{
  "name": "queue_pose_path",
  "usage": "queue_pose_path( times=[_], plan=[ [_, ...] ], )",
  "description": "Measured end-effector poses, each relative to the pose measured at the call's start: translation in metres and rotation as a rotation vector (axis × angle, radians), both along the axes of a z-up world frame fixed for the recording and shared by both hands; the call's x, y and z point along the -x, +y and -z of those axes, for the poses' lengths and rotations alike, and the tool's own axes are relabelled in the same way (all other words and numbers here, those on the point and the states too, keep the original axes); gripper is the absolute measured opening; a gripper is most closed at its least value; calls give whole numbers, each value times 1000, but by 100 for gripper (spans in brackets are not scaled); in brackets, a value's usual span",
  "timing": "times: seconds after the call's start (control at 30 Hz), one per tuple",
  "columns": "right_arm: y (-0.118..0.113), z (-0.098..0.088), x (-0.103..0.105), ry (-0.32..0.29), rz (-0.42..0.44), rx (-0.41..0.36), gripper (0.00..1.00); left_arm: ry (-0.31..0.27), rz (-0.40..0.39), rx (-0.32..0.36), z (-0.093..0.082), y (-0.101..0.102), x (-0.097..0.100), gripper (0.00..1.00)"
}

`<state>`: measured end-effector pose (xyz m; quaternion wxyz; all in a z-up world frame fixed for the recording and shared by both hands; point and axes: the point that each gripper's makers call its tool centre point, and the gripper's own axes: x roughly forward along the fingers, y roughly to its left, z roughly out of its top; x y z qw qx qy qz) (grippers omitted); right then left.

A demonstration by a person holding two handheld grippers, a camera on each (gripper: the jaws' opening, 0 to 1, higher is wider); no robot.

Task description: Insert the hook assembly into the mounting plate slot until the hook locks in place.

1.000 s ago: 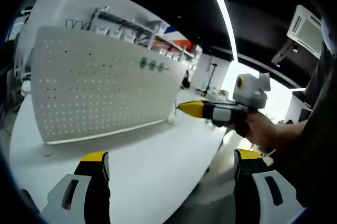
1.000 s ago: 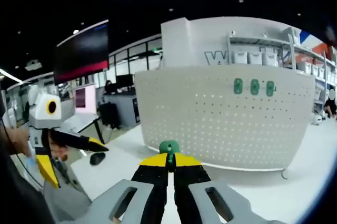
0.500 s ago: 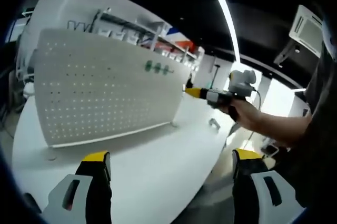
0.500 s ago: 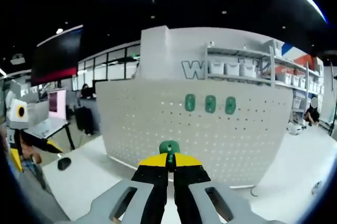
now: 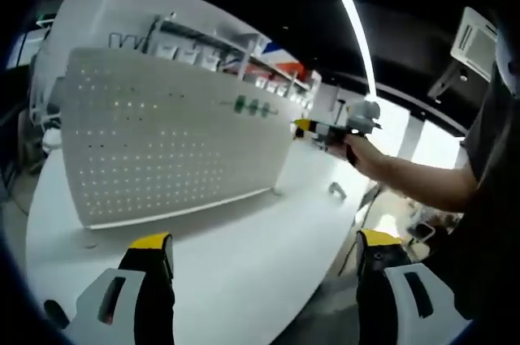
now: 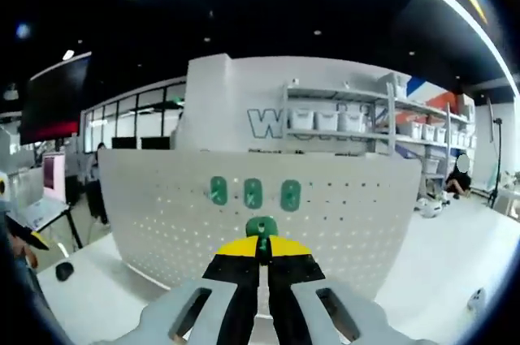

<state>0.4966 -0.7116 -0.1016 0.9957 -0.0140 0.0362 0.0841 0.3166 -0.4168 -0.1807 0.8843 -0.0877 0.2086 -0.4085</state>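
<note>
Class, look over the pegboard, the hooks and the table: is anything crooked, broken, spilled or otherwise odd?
Nothing stands out. The pegboard stands upright on the white table, with three green hooks in a level row. The right gripper holds a fourth green hook squarely, and the left gripper is open.

Grey gripper (image 5: 260, 268) w/ yellow-black tips, dark sleeve (image 5: 491, 158).

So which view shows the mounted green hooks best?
The right gripper view: the three green hooks face the camera on the pegboard. In the left gripper view they are small and seen at an angle.
</note>
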Motion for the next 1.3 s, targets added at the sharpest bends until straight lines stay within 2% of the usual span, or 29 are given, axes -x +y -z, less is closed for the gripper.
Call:
queue_pose_path(
  times=[0.1,0.23,0.3,0.57,0.73,0.83,0.97,1.1,1.23,1.3],
  plan=[
    [-13,-6,-13,-22,25,-17,0,3,-1,3,-2,0,-1,96],
    [-27,-1,-30,-23,52,-2,0,-10,-9,0,-9,0,-6,96],
    [-33,-1,-37,-35,64,-31,0,-12,-11,-3,-11,0,-9,96],
    [-44,-1,-60,-65,84,-28,0,-17,-19,4,-19,0,-18,95],
    [-51,-7,-72,-96,100,-64,0,-14,-22,4,-17,-3,-22,94],
    [-52,-7,-81,-89,103,-87,0,-9,-21,9,-17,-4,-22,94],
    [-53,-13,-87,-119,115,-69,0,3,-15,-6,-13,-5,-23,94],
    [-56,-17,-91,-151,121,-98,0,11,-19,-12,-12,-4,-26,93],
    [-57,-11,-91,-158,122,-78,0,17,-20,-14,-9,-6,-29,93],
    [-61,-9,-93,-175,112,-110,0,25,-20,-15,-8,-7,-29,93]
  ],
)
